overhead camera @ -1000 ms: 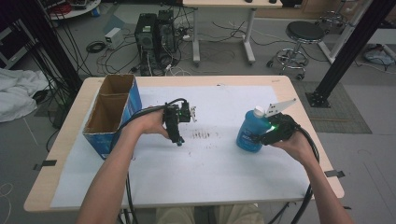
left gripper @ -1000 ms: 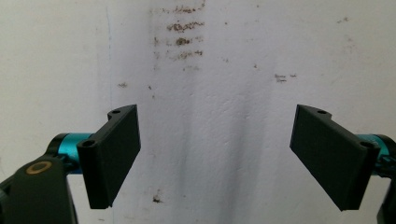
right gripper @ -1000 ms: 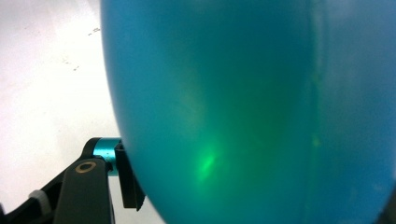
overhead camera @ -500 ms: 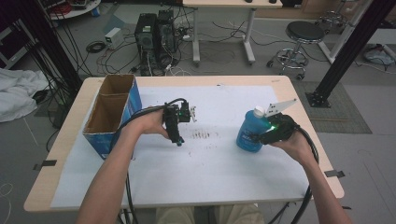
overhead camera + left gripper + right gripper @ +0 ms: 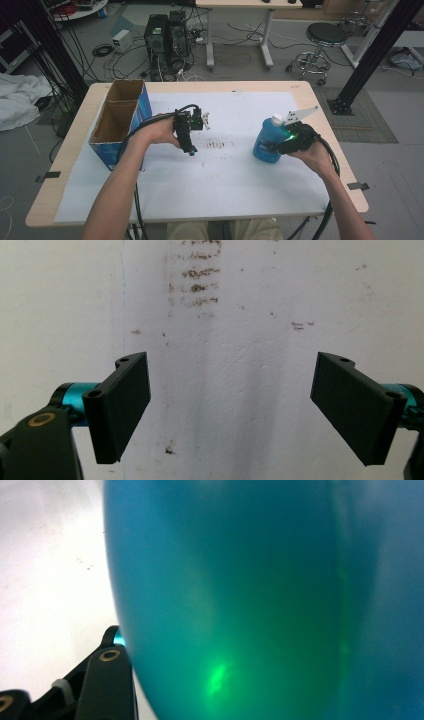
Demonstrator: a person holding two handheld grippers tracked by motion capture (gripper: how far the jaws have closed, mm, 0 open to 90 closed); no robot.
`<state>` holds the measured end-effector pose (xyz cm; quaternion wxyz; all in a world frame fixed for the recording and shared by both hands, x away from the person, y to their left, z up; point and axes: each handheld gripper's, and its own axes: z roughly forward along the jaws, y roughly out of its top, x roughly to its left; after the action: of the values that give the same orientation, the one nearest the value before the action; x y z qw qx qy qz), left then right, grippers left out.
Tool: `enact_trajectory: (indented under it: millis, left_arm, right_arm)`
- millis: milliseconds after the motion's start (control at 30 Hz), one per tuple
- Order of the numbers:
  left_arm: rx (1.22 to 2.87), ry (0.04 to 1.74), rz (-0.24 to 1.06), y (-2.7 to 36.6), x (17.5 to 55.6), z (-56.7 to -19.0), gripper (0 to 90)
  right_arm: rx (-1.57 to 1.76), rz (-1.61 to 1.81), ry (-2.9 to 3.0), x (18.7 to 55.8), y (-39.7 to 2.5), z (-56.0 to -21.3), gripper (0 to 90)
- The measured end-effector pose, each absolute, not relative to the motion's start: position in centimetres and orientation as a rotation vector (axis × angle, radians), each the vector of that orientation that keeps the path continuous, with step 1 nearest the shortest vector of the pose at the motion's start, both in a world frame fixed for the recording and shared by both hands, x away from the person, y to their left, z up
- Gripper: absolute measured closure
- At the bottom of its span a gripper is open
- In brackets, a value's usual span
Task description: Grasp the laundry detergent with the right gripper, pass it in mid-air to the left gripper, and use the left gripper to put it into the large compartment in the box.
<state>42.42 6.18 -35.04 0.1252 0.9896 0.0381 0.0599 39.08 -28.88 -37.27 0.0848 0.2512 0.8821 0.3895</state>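
White sheet (image 5: 225, 180) scuffed, on wood table (image 5: 70, 165); grey floor (image 5: 395, 165), cables.

1. left gripper (image 5: 232, 407): two flat, matte black rectangular jaw plates, each with small screw holes at the outer corners, mounted on teal cylindrical rails.
2. black housing at lower left of the left gripper view, with a brass-coloured ring fastener.
3. right gripper (image 5: 295, 140): black body with a green light, topped by a grey three-cornered plate.
4. thick black cable trailing from each gripper.
5. forearms bare; no sleeves visible.
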Motion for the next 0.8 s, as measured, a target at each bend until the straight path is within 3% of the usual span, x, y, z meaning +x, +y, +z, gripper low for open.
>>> enact_trajectory:
  millis: [800]
  left_arm:
    - [2.844,0.114,0.194,6.11,42.21,-34.18,16.3]
  right_arm:
    - [0.709,1.207,2.609,39.01,-29.15,-37.43,46.2]
